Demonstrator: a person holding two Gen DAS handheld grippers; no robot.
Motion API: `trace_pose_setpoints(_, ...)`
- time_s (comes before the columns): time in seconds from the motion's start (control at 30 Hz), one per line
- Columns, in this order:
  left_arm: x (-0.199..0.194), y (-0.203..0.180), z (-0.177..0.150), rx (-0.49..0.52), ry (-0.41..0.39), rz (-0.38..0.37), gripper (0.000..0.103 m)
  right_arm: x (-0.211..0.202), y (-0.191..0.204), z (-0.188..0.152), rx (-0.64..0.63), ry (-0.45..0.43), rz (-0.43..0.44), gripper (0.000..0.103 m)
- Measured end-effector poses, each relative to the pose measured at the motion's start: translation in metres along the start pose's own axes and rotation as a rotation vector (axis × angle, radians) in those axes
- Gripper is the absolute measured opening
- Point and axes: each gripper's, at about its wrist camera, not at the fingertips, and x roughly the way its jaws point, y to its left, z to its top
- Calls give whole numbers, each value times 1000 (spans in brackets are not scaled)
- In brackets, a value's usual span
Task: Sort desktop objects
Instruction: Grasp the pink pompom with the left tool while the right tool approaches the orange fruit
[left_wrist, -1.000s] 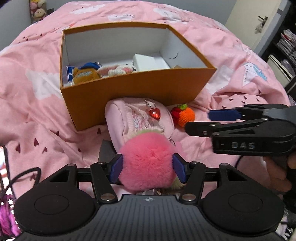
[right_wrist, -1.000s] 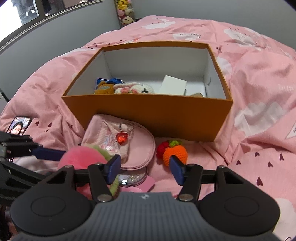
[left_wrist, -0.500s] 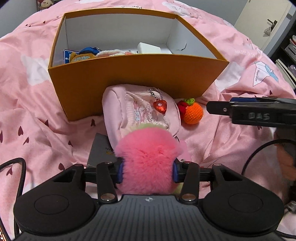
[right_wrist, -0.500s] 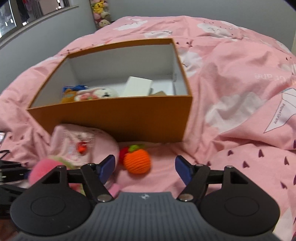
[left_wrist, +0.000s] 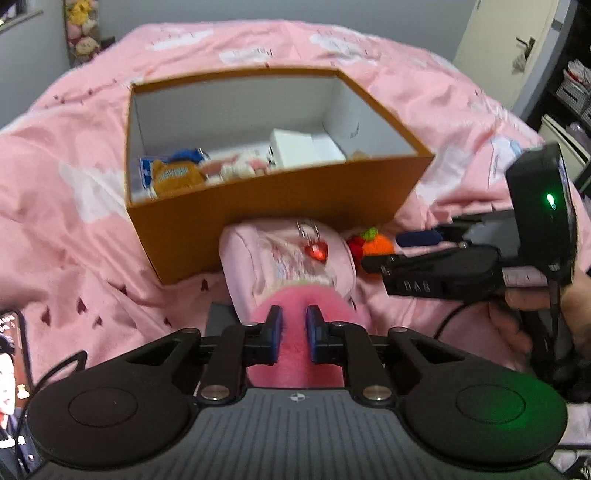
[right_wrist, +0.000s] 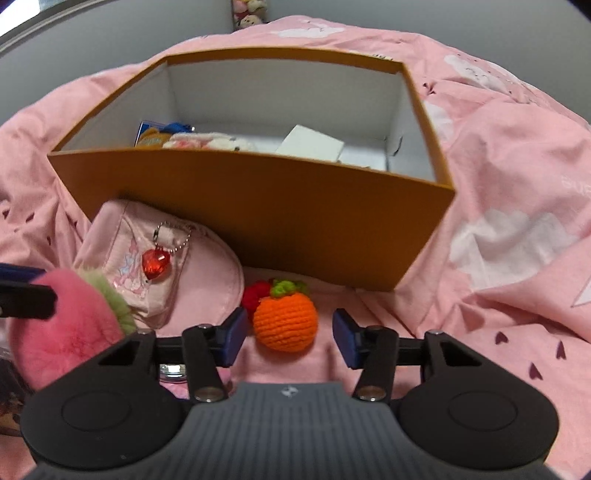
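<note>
My left gripper (left_wrist: 294, 328) is shut on a fluffy pink pompom (left_wrist: 295, 369) and squeezes its fur, just in front of a pink pouch (left_wrist: 288, 254) with a red heart charm (left_wrist: 317, 253). In the right wrist view the pompom (right_wrist: 66, 332) shows at the lower left. My right gripper (right_wrist: 290, 336) straddles an orange crochet fruit (right_wrist: 284, 321) lying on the bedspread. Its jaws are closing and the pads stand a little off the fruit. An orange cardboard box (right_wrist: 258, 206) stands open behind both.
The box holds plush toys (right_wrist: 207, 142) and a white carton (right_wrist: 310, 147). A red crochet ball (right_wrist: 255, 295) touches the orange fruit. A phone (left_wrist: 11, 354) lies at the left. A person's hand (left_wrist: 535, 299) holds the right gripper (left_wrist: 391, 251). Pink bedding surrounds everything.
The left jaws closed tight on the pompom, pressing deep into its fur. The right gripper came down and over to the orange fruit, which now sits between its narrowing jaws.
</note>
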Motion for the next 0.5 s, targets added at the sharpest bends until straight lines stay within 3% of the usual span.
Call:
trace_pose_setpoints(0.23, 14, -5, -6, 1, 45, -4, 45, 19, -3, -1, 11, 30, 31, 49)
trace_pose_setpoints(0.5, 27, -9, -9, 5, 68, 2, 51, 23, 0, 0, 2, 21, 42, 45)
